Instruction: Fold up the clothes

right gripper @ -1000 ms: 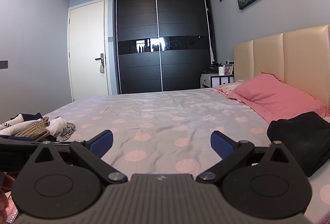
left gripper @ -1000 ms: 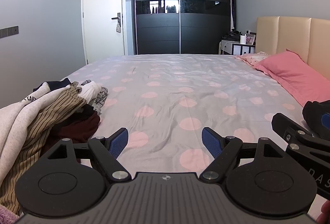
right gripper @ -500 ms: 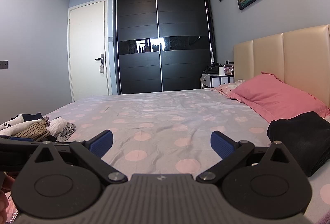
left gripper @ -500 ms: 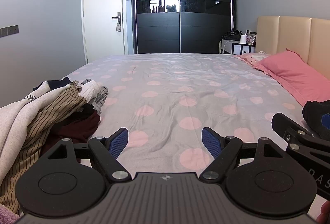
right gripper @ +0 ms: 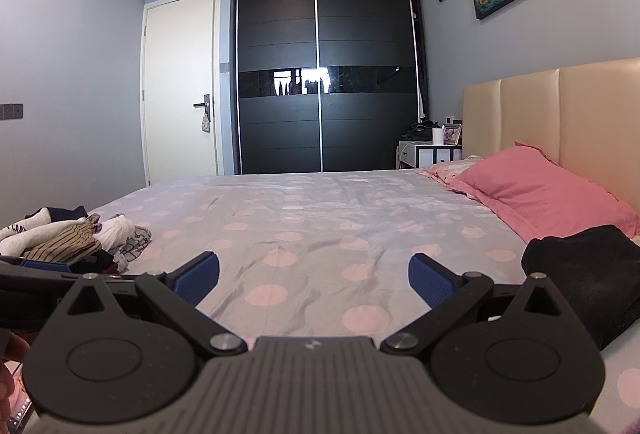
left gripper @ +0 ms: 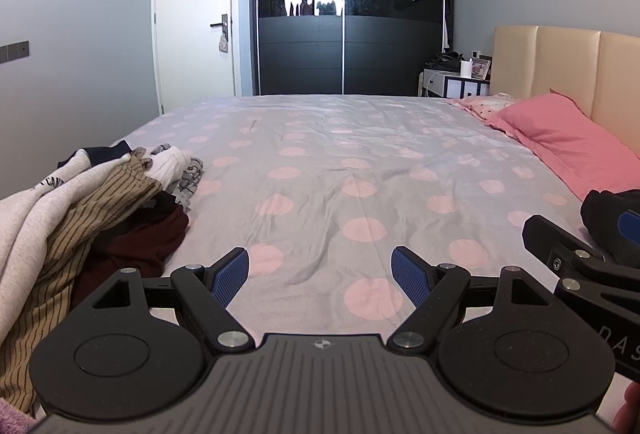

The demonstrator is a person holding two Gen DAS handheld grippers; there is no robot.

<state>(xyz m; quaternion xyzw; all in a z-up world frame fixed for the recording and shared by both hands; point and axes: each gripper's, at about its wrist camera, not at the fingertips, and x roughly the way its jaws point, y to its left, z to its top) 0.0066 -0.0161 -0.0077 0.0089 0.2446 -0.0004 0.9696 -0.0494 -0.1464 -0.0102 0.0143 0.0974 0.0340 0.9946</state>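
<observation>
Both tools hang over the bed with fingers wide apart, holding nothing: left tool, right tool. The pile of clothes lies at 9 o'clock. A black garment lies at 3 o'clock, by the pink pillow.

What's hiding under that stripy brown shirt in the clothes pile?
Under the stripy brown shirt a dark red garment and something black peek out. Whatever lies deeper in the pile is covered.

Bare bedspread ahead; clothes pile left, black garment right.
</observation>
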